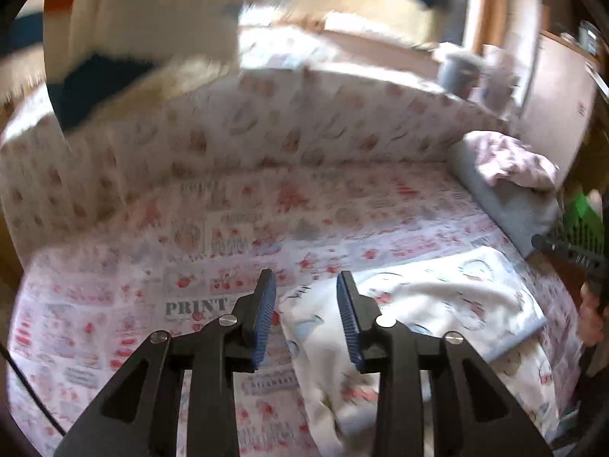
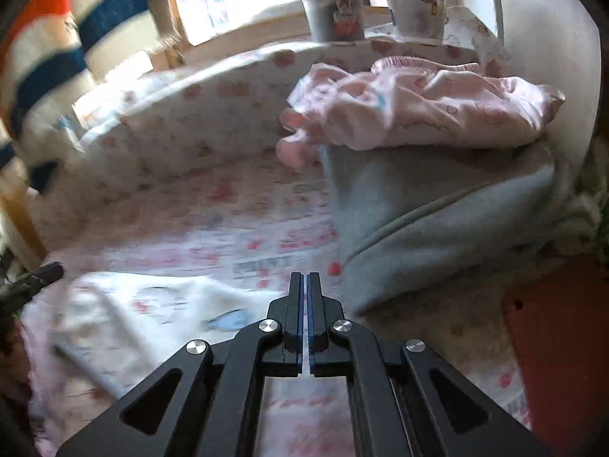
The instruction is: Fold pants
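Note:
White pants with a pale cartoon print lie folded over on the patterned bed sheet. My left gripper hangs above their left edge, open, with nothing between its blue pads. In the right wrist view the same pants lie at the lower left. My right gripper is above the sheet just right of them, shut, and I see nothing pinched in it. Part of the right gripper shows at the right edge of the left wrist view, held by a hand.
A folded grey garment with a crumpled pink garment on top lies at the right of the bed. A padded patterned bumper runs along the far side. A dark tub and a white container stand on the ledge behind.

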### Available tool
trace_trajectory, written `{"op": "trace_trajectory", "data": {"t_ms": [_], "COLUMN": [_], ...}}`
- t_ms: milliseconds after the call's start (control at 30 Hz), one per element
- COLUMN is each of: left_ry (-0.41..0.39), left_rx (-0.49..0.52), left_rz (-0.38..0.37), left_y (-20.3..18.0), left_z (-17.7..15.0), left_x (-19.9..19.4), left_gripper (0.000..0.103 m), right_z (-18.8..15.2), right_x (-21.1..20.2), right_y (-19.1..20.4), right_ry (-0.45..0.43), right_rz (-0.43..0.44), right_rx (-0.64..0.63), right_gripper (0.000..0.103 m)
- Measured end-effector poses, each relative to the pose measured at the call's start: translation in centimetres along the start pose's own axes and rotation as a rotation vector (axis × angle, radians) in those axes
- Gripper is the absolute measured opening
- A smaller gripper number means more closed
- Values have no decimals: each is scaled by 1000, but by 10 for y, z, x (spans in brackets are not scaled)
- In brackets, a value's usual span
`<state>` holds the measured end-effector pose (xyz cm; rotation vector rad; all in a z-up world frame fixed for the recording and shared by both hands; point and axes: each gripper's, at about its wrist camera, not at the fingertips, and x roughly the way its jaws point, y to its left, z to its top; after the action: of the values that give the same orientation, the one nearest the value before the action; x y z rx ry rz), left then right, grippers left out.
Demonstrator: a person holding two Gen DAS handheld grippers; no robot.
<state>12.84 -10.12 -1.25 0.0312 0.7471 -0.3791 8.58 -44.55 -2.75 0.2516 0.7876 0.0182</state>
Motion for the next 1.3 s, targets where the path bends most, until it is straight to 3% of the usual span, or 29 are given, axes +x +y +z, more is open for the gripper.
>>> {"op": "trace_trajectory", "data": {"t_ms": [67,200,267,400,500,567,700,800,1000,1133,1167,1200,1233,1267,1300], "left_ry": [43,194,249,227,224,212,148,86,-95,-136,-135,-136,-144,-157,-178], "left_rx": [20,105,116,112,127,126,143,168,156,158,148,136,128,127,132], "left_rz": [-61,-25,12,49,83,101,65,92,195,218,210,208,213,226,248], "left_y": [-13,-39,-43,-42,-39,-37,-38,-44,-56,-64,-63,-62,-62,-62,-63], "left_z": [-8,-31,-43,-51,-53,-54,-60,-67,-82,-87,-88,-90,-93,-97,-105], "left_x": [-5,11,18,2,-3,-7,-26,-45,-88,-100,-102,-103,-105,-106,-108], "left_gripper": [30,13,9,9,8,8,9,9,10,12,15,17,22,33,39], "right_z": [-5,-24,-35,-58,-62,-61,-63,-74,-86,-94,-95,-96,-99,-101,-105], "right_x": [-13,-23,-19,-1,-4,-5,-16,-43,-79,-99,-102,-103,-107,-110,-117], "right_y": [6,41,53,56,46,39,28,26,36,45,46,49,48,48,46], "right_ry": [5,57,99,201,191,196,182,92,-13,-82,-90,-102,-126,-150,-201], "right_rz": [100,191,180,96,68,63,103,133,188,205,207,208,210,208,185], "right_rx": [9,-93,-139,-172,-151,-136,-125,-160,-181,-207,-212,-217,-218,-219,-222], "right_gripper": [0,0,0,0,1,1,1,7,8,12,23,41,54,80,95]}}
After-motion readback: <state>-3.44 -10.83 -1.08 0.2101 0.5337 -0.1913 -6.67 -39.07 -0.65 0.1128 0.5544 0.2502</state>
